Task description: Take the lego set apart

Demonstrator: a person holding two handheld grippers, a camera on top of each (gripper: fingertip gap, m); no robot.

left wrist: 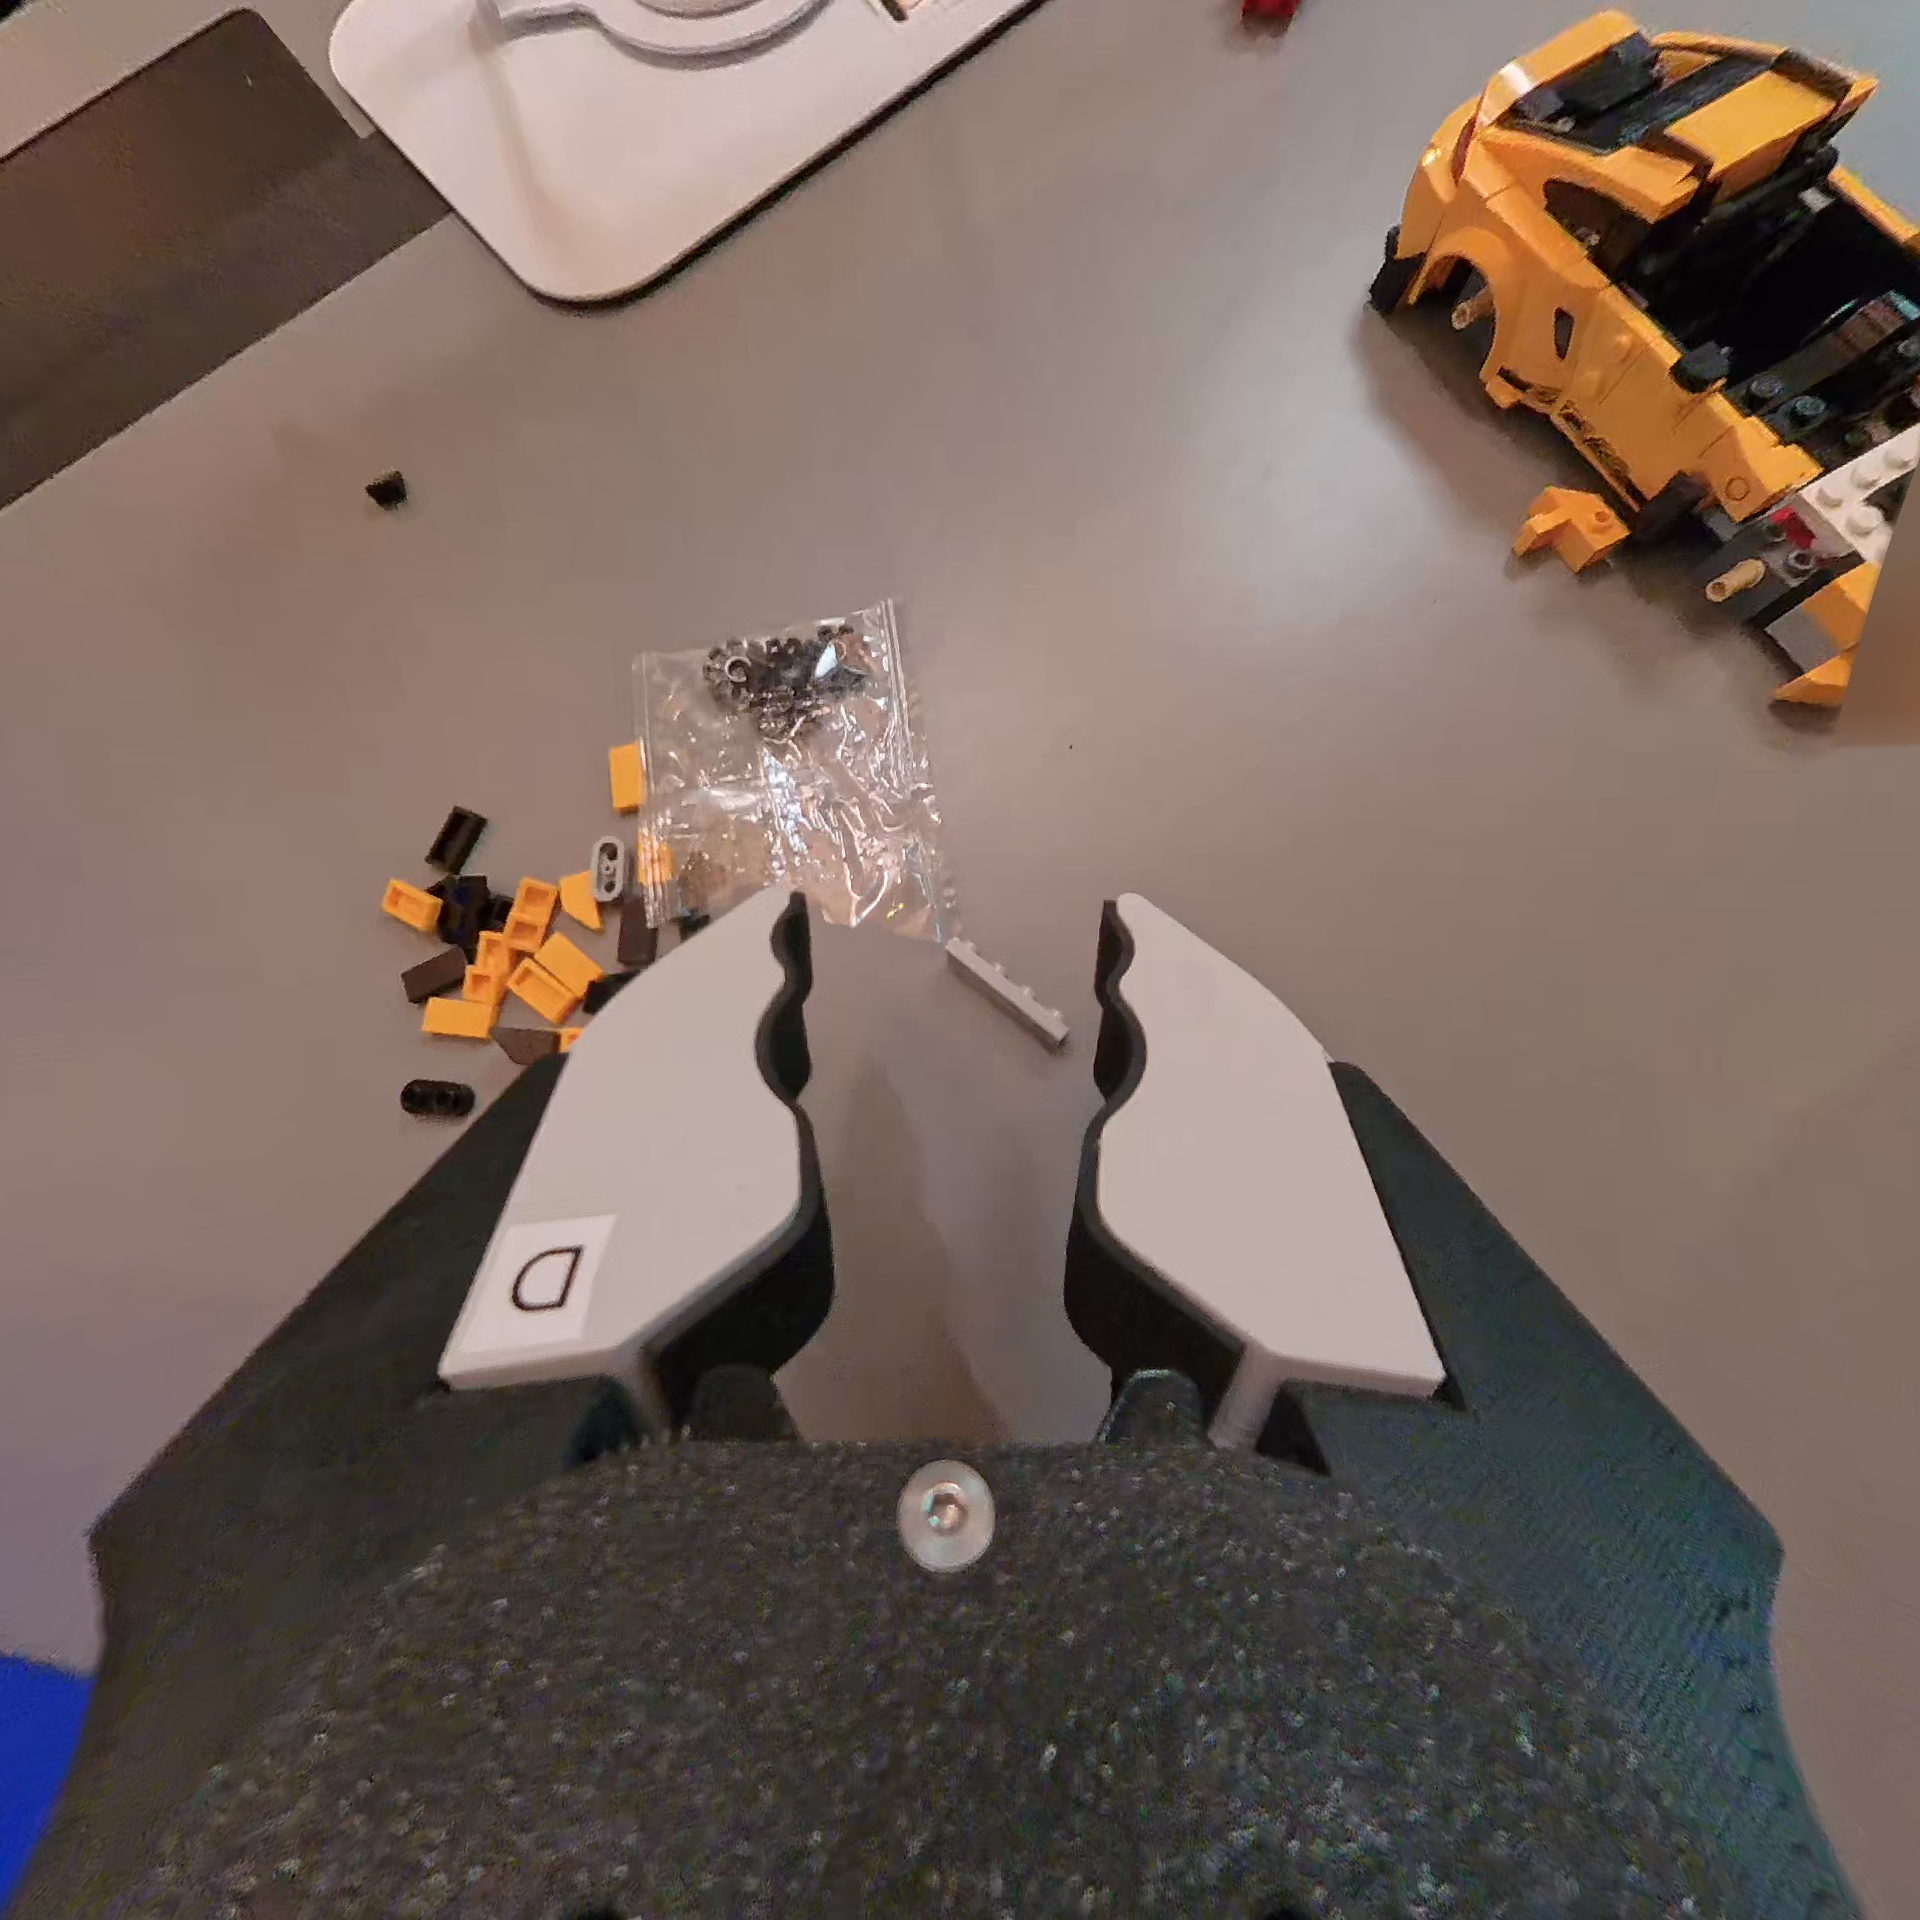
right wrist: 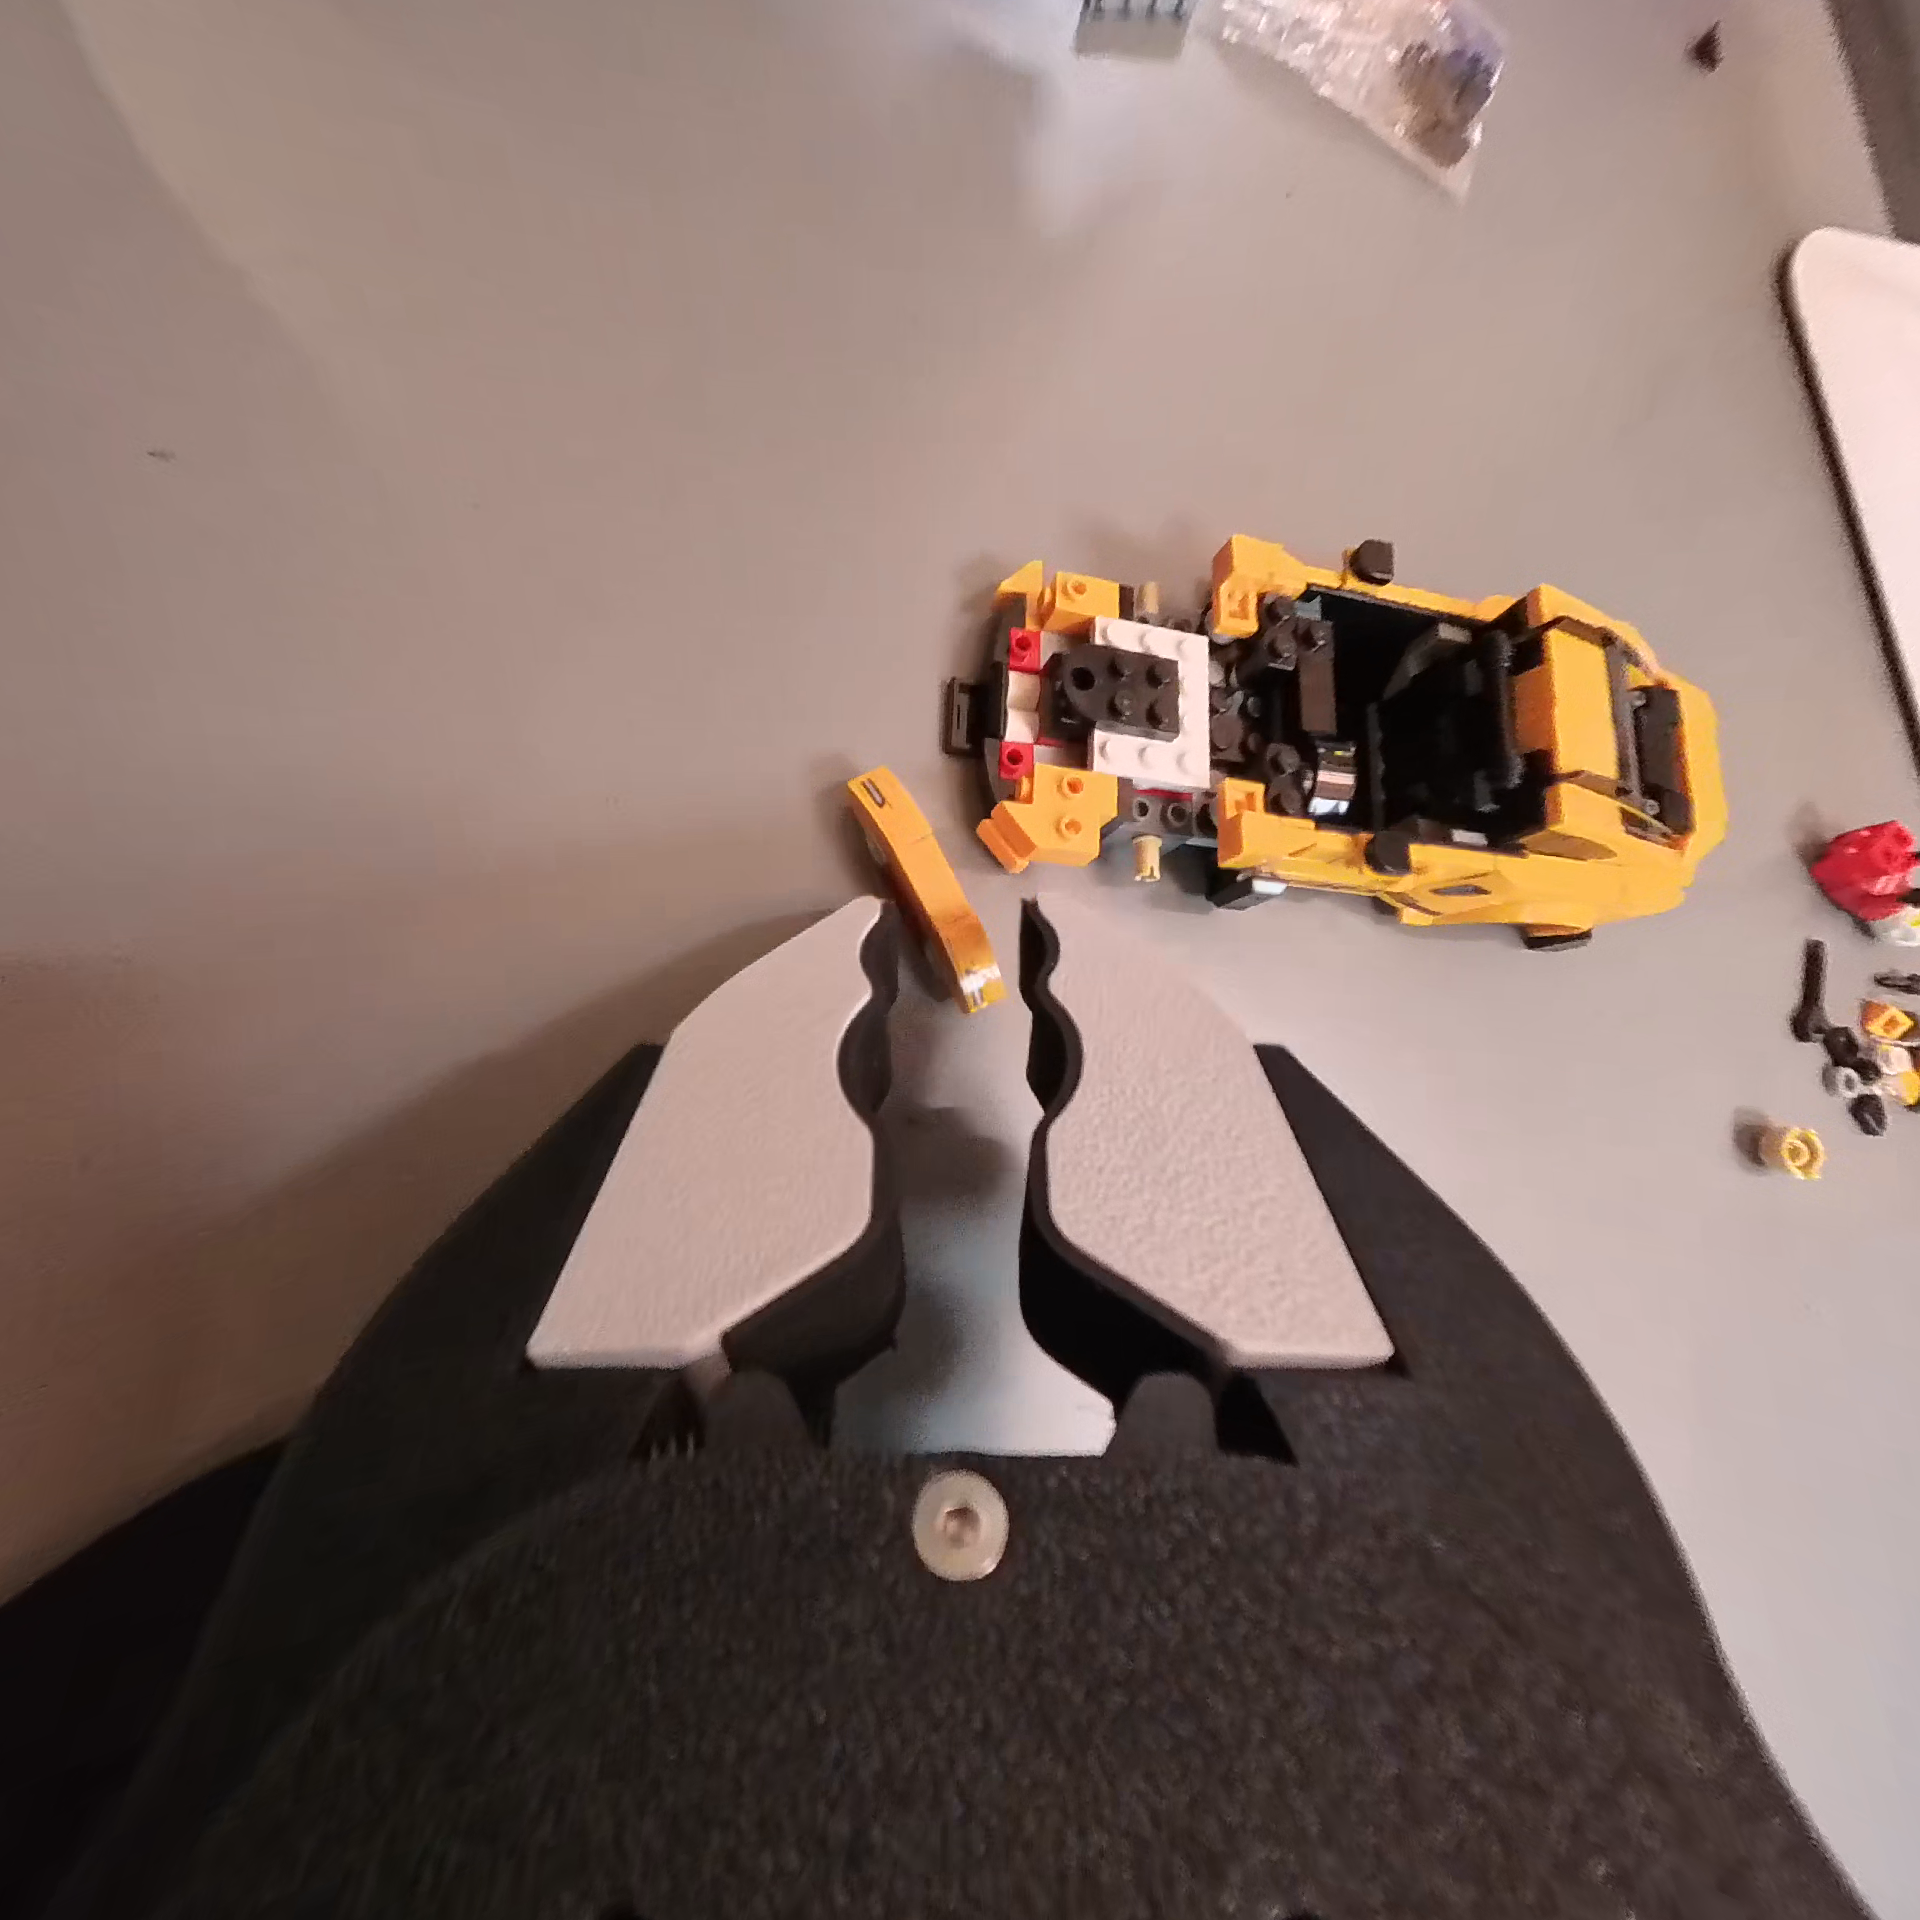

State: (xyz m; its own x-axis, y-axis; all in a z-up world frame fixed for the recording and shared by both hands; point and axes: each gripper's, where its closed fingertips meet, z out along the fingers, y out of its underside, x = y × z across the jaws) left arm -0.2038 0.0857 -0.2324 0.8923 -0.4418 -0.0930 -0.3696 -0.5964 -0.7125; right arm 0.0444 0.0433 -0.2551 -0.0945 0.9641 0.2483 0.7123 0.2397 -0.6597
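Note:
A partly stripped yellow and black lego car [right wrist: 1579,831] stands on the grey table [right wrist: 520,520], its front showing white, red and black bricks. It also shows at the far right in the left wrist view [left wrist: 1538,312]. My right gripper [right wrist: 951,920] is partly open just short of the car's front. A loose curved yellow piece [right wrist: 914,873] lies with its near end between the fingertips, touching neither side as far as I can see. My left gripper [left wrist: 956,914] is open and empty above a small grey plate [left wrist: 1008,987].
A clear plastic bag of dark parts [left wrist: 790,769] and a pile of yellow and black pieces [left wrist: 499,956] lie left of the left gripper. A white board [left wrist: 623,156] and black mat [left wrist: 156,229] lie beyond. Small loose parts [right wrist: 1860,1049] and a red piece [right wrist: 1870,862] lie right of the car.

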